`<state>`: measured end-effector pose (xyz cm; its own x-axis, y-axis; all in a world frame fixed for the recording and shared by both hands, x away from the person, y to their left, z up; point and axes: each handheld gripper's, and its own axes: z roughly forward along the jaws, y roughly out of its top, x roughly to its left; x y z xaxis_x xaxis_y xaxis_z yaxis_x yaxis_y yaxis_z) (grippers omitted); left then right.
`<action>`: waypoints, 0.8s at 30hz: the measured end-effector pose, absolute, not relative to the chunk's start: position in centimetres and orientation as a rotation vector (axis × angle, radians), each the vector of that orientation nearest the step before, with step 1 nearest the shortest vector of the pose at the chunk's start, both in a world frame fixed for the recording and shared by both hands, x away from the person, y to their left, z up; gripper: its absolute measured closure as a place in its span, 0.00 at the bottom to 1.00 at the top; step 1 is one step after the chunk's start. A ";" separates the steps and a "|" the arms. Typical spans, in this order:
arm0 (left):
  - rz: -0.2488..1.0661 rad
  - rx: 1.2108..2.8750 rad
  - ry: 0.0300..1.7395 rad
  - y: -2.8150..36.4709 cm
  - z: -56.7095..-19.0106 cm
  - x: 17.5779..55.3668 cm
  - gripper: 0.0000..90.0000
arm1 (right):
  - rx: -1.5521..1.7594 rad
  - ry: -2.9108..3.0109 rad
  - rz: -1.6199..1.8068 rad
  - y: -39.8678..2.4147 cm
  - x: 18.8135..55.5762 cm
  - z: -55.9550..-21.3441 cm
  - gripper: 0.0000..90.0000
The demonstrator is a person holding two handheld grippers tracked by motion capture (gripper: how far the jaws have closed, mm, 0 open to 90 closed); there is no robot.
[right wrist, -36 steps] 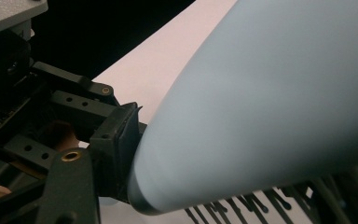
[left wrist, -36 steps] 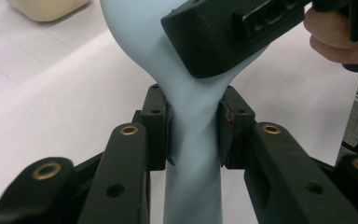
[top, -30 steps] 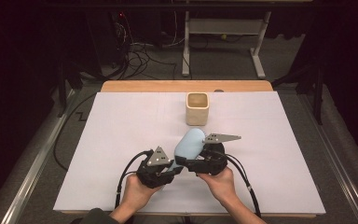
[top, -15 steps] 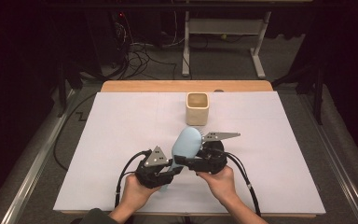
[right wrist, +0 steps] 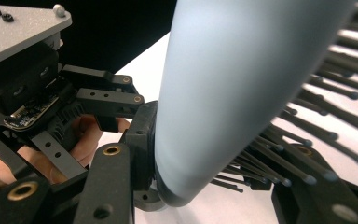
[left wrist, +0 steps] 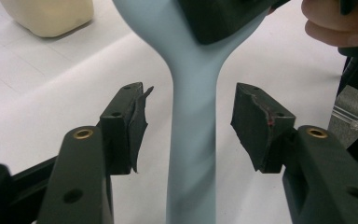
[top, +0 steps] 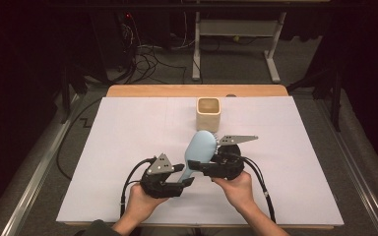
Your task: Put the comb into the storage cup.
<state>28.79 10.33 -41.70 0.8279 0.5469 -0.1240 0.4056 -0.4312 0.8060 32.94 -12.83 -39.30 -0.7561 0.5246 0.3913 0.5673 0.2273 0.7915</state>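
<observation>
A light blue hairbrush is held above the white table, head toward the far side and bristles to the right. My right gripper is shut on the lower part of its head, one jaw against the smooth back, the other among the bristles; its jaws have just closed further. My left gripper is open, its jaws having just been opening. The handle runs between its pads with a gap on each side.
A cream square cup stands upright on the far middle of the white table cover, beyond the brush. A hand holds the right gripper close by. Cables trail from both grippers toward the near edge.
The left gripper's jaws have spread off the brush handle. The right gripper has clamped onto the brush head, which shifted slightly. Both hands stayed about where they were.
</observation>
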 end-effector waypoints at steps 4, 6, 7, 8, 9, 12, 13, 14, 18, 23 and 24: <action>0.194 2.060 0.702 10.8 -41.7 28.7 0.47 | -1.083 -2.424 -1.602 -13.2 33.0 -39.1 0.62; 0.226 2.041 0.688 11.1 -41.7 28.5 0.46 | -1.085 -2.428 -1.601 -13.3 33.0 -39.0 0.62; 0.241 2.035 0.685 11.3 -41.8 28.4 0.45 | -1.088 -2.431 -1.596 -13.3 33.1 -39.0 0.62; 0.244 2.034 0.688 11.4 -41.8 28.4 0.45 | -1.090 -2.432 -1.594 -13.4 33.1 -38.9 0.62; 0.243 2.039 0.695 11.7 -41.9 28.5 0.45 | -1.089 -2.434 -1.595 -13.5 33.1 -38.9 0.62; 0.249 2.022 0.713 12.3 -42.0 28.5 0.44 | -1.094 -2.438 -1.593 -13.8 33.2 -38.8 0.62; 0.250 2.016 0.718 12.6 -42.1 28.5 0.44 | -1.095 -2.440 -1.591 -13.9 33.2 -38.8 0.62; 0.250 2.010 0.727 12.9 -42.1 28.5 0.43 | -1.098 -2.443 -1.588 -14.0 33.2 -38.8 0.62; 0.245 1.995 0.751 13.8 -42.2 28.6 0.43 | -1.108 -2.450 -1.582 -14.3 33.3 -38.6 0.62; 0.282 1.999 0.758 14.8 -42.3 28.4 0.42 | -1.121 -2.454 -1.584 -14.7 33.5 -38.4 0.62; 0.286 1.996 0.764 15.0 -42.3 28.4 0.42 | -1.123 -2.453 -1.581 -14.8 33.5 -38.4 0.62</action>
<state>28.40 15.03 -42.31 0.7776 0.6199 -0.1050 0.3990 -0.3574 0.8445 33.51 -14.77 -38.39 -0.7420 0.5563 0.3741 0.5705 0.2309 0.7882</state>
